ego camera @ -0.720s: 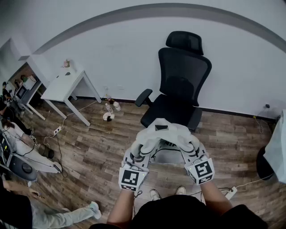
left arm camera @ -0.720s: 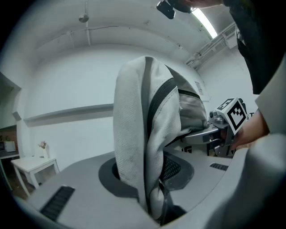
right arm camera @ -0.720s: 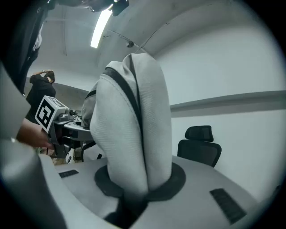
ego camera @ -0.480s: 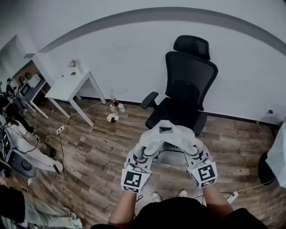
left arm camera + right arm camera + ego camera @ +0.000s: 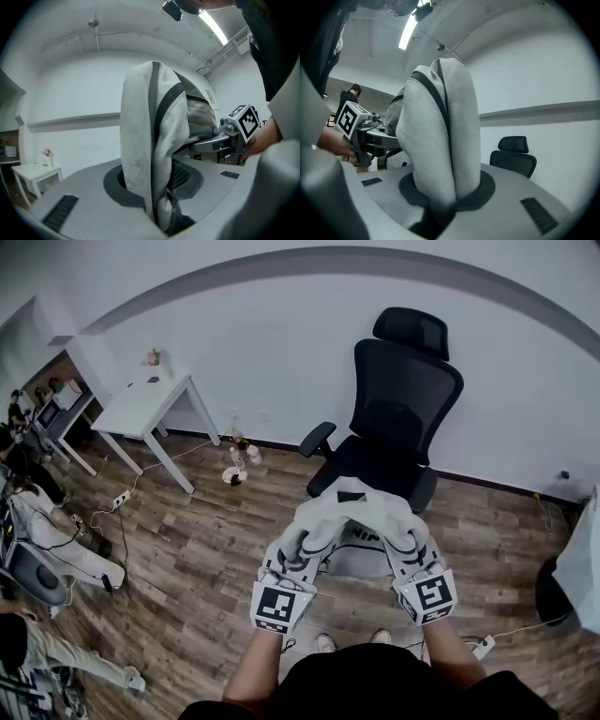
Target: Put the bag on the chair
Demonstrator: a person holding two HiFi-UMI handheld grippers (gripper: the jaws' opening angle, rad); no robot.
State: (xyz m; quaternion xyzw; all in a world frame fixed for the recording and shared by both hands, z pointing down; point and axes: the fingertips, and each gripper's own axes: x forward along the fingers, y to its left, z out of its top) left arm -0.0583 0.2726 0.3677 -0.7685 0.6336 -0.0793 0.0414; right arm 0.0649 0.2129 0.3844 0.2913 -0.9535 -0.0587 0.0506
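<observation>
A light grey bag (image 5: 352, 518) with dark trim hangs in the air between my two grippers, in front of the black office chair (image 5: 394, 427). My left gripper (image 5: 298, 557) is shut on the bag's left side; in the left gripper view the folded cloth (image 5: 150, 154) is pinched between the jaws. My right gripper (image 5: 405, 551) is shut on the bag's right side, with the cloth (image 5: 438, 154) squeezed between its jaws. The chair's seat (image 5: 375, 474) lies just beyond the bag, and the chair (image 5: 513, 157) also shows in the right gripper view.
A white table (image 5: 145, 409) stands at the left against the wall, with bottles (image 5: 239, 465) on the wooden floor beside it. People and equipment (image 5: 28, 521) are at the far left. A power strip (image 5: 483, 645) lies on the floor at the right.
The bag and both grippers have come slightly closer to the chair; the view has shifted a little to the left and forward. Both grips are unchanged.
</observation>
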